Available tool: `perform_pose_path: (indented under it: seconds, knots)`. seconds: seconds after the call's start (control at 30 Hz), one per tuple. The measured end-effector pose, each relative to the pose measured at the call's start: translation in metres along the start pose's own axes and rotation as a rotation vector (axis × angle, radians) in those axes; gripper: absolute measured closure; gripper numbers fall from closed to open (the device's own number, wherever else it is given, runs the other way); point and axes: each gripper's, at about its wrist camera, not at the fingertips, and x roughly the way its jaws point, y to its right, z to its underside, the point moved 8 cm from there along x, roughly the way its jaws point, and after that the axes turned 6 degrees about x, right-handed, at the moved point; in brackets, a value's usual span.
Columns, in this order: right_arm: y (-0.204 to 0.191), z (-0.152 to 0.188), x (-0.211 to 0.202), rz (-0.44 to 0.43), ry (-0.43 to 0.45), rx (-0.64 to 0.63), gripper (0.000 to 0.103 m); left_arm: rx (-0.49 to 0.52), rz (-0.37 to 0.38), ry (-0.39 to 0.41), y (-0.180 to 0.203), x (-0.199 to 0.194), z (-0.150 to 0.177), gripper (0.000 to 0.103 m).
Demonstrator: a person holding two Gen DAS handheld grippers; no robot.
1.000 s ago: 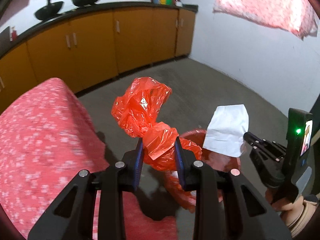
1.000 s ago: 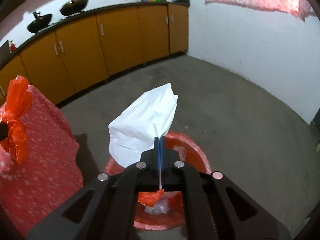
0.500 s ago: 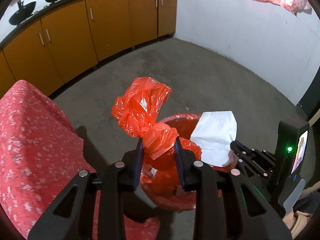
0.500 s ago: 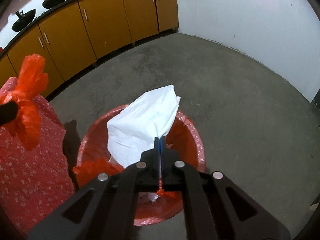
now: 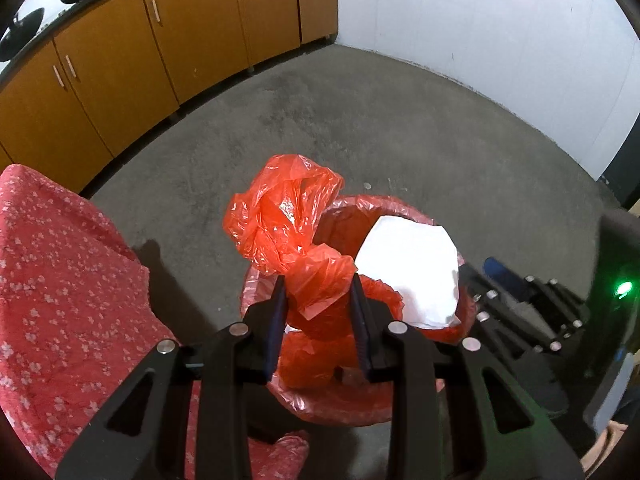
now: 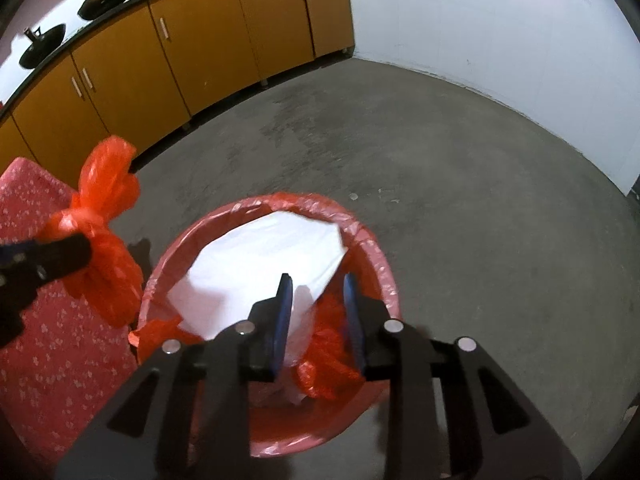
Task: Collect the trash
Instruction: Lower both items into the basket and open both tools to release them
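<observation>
Left wrist view: the left hand-held gripper (image 5: 318,300) is pinching a crumpled red plastic bag (image 5: 286,216) at its neck, low-centre in the frame, right over the near rim of the red-lined trash bin (image 5: 384,204). Right wrist view has the right hand-held gripper (image 6: 318,300) with its jaws opening, and the white paper (image 6: 272,256) sits loose in the bin mouth, no longer squeezed. Red floral cloth (image 5: 60,280) fills the lower left, orange cabinets (image 5: 168,28) run along the top.
</observation>
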Motion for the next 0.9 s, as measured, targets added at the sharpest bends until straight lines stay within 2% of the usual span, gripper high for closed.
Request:
perform_pose_path:
  seconds: [0.1,0.37,0.57,0.67,0.77,0.9]
  knots:
    - [0.007,-0.009,-0.006,0.012,0.03,0.004,0.07,0.005,-0.003,-0.013,0.002,0.006,0.003,0.072]
    - [0.034,-0.026,-0.021,0.038,0.069,0.049,0.069,0.023,0.014,-0.07,0.012,0.023,0.016,0.071]
    - [0.04,-0.034,-0.025,0.028,0.083,0.055,0.069,0.028,0.03,-0.128,0.02,0.045,0.028,0.07]
    - [0.041,-0.032,-0.025,0.028,0.081,0.049,0.069,0.027,0.035,-0.126,0.021,0.047,0.031,0.063]
    - [0.043,-0.031,-0.023,0.028,0.073,0.063,0.069,0.011,0.023,-0.094,0.017,0.04,0.025,0.045]
    - [0.044,-0.034,-0.027,0.026,0.079,0.074,0.069,-0.018,0.025,-0.065,0.011,0.032,0.018,0.043]
